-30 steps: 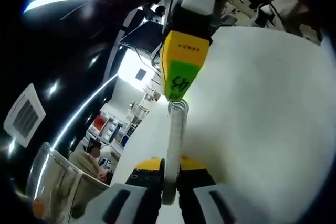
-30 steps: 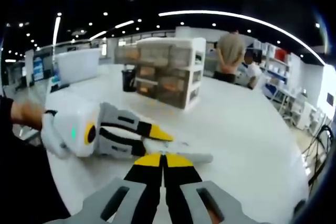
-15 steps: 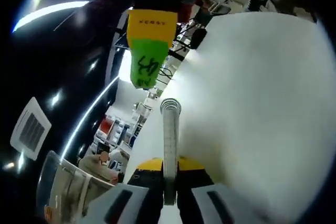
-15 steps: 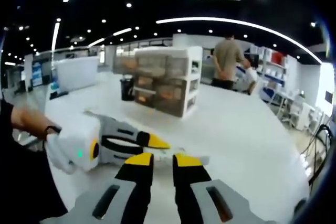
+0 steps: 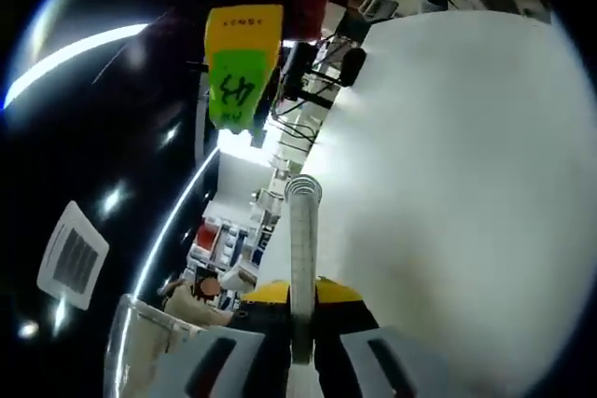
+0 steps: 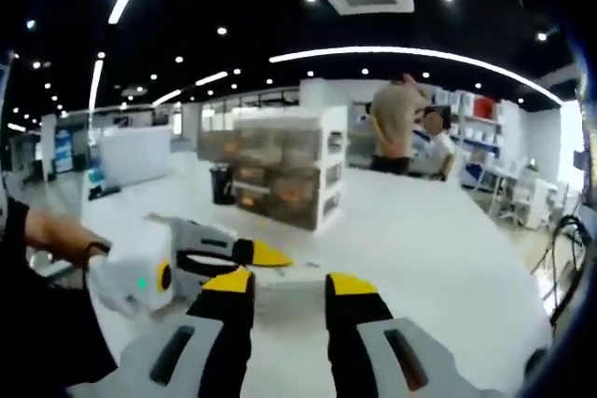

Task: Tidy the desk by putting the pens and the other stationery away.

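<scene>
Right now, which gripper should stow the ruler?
Left. The left gripper is already shut on the ruler, held above the white desk. The right gripper is open and empty.

Bare white desk [image 6: 438,249] ahead; drawer unit [image 6: 280,179] blocks the far side

the right gripper [image 5: 244,90], coming in at the top of the left gripper view, bears a green label with black handwritten marks that look like "44". small dark print on its yellow jaw above that is too blurred to read.
</scene>
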`<state>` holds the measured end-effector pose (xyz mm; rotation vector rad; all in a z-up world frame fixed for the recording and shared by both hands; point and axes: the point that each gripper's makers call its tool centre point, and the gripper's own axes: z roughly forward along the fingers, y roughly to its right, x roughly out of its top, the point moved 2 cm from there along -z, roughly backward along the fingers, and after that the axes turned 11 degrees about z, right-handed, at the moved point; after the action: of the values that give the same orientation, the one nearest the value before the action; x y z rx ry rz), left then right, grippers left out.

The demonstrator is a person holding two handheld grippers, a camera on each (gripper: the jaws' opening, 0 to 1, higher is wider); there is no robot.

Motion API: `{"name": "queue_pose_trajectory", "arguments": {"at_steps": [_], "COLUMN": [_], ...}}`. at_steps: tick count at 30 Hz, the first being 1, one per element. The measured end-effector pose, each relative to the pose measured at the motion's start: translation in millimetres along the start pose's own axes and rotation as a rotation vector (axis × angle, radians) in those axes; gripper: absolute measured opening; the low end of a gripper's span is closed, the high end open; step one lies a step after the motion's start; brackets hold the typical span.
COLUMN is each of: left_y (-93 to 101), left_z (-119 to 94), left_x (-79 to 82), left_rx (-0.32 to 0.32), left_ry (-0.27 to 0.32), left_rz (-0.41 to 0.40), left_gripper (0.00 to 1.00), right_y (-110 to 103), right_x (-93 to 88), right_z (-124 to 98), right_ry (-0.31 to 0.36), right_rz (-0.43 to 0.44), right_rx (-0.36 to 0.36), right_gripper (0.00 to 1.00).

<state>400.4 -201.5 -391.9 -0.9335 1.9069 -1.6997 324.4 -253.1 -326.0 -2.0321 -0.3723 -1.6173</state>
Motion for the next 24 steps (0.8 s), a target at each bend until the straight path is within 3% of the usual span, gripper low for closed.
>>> {"name": "queue_pose_trajectory", "arguments": {"at_steps": [2, 5, 13, 24], "left_y": [-6.9, -17.9, -53.1, -101.8], "left_z": [-3.5, -9.1, -37.8, -91.4], "left_x": [-2.0, -4.6, -12.2, -42.8], "left_rx": [0.01, 0.025, 0.097, 0.199], "left_ry": [-0.002, 0.0, 0.013, 0.018], "left_rz": [0.003, -0.006, 0.001, -0.125], "left_gripper": [0.07, 0.07, 0.07, 0.07], "right_y": [-4.1, -4.0, -2.6, -12.6], "right_x": [8.1, 12.1, 15.7, 25.3], "right_z": [-5.2, -8.4, -5.8, -5.2], "right_ry": [0.043, 0.055, 0.044, 0.051], "right_rz": [0.02, 0.025, 0.007, -0.029], "right_rx": [0.025, 0.04, 0.056, 0.083], "right_gripper": [0.31, 0.37, 0.41, 0.41]}}
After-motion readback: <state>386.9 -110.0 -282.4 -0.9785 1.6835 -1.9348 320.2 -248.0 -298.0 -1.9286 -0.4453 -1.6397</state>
